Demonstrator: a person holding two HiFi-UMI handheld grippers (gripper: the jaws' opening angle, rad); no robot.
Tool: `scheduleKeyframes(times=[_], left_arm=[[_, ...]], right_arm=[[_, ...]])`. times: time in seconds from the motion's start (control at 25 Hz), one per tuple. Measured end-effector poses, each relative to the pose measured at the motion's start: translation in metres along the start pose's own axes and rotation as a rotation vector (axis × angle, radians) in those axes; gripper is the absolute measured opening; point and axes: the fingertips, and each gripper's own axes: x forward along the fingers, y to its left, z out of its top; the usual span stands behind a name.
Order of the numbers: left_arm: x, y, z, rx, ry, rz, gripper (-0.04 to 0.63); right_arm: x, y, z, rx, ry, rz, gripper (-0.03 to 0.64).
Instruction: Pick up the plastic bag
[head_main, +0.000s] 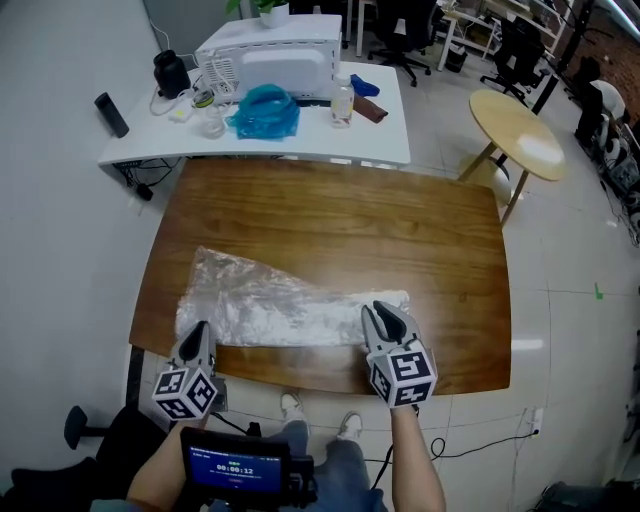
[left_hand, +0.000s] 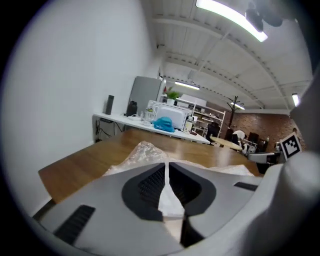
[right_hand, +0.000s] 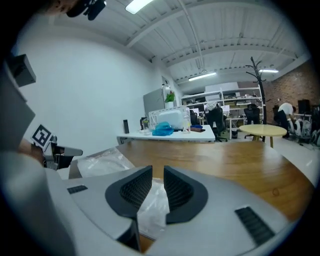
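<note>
A clear, crinkled plastic bag (head_main: 280, 305) lies flat along the near side of the brown wooden table (head_main: 330, 215). My left gripper (head_main: 197, 335) is at the bag's near left corner. In the left gripper view its jaws (left_hand: 166, 165) are shut, with a fold of the bag (left_hand: 142, 152) pinched between the pads. My right gripper (head_main: 383, 312) sits over the bag's right end. In the right gripper view its jaws (right_hand: 157, 172) stand a narrow gap apart, with bag film (right_hand: 152, 205) lying in and under the gap and the pads not pressing on it.
Behind the table stands a white desk (head_main: 380, 150) with a white appliance (head_main: 270, 55), a blue bundle (head_main: 265, 112) and a bottle (head_main: 342, 100). A round wooden side table (head_main: 520, 130) is at the right. A small screen device (head_main: 235, 465) hangs near my body.
</note>
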Motion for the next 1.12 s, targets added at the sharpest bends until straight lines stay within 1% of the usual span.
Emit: scheduleKeyframes(times=[0.12,0.16,0.28,0.4,0.52,0.6,0.76,0.88,0.96,1.12], left_arm=[[0.04,-0.004,-0.012,0.022,0.108,-0.028,0.025],[0.049,-0.005,-0.015,0.029,0.134,-0.035,0.025],[0.065,-0.005,-0.026,0.027,0.202,-0.049,0.025],[0.072,-0.003,-0.04,0.03,0.253,-0.059,0.025],[0.077,-0.013,-0.044,0.05,0.275,-0.085,0.023],[0.082,-0.024,-0.044,0.056,0.282,-0.105,0.023],[0.09,-0.04,-0.045,0.092,0.287,-0.129,0.025],[0.092,-0.044,-0.043,0.087,0.274,-0.13,0.023],[0.088,-0.049,-0.033,0.083,0.237,-0.132,0.028],[0.075,-0.069,0.002,0.107,0.115,-0.178,0.029]], right_arm=[[0.015,-0.004,-0.027,-0.028,0.1,-0.004,0.075],[0.018,-0.007,-0.035,-0.029,0.126,-0.007,0.06],[0.019,-0.018,-0.054,0.001,0.185,-0.031,0.058],[0.018,-0.026,-0.069,0.014,0.234,-0.052,0.058],[0.012,-0.034,-0.074,0.017,0.242,-0.081,0.058],[0.007,-0.04,-0.075,0.033,0.231,-0.1,0.054],[-0.002,-0.056,-0.076,0.055,0.223,-0.134,0.054],[-0.007,-0.059,-0.074,0.052,0.212,-0.138,0.054],[-0.013,-0.056,-0.062,0.045,0.172,-0.137,0.054],[-0.024,-0.044,-0.023,0.041,0.059,-0.117,0.057]])
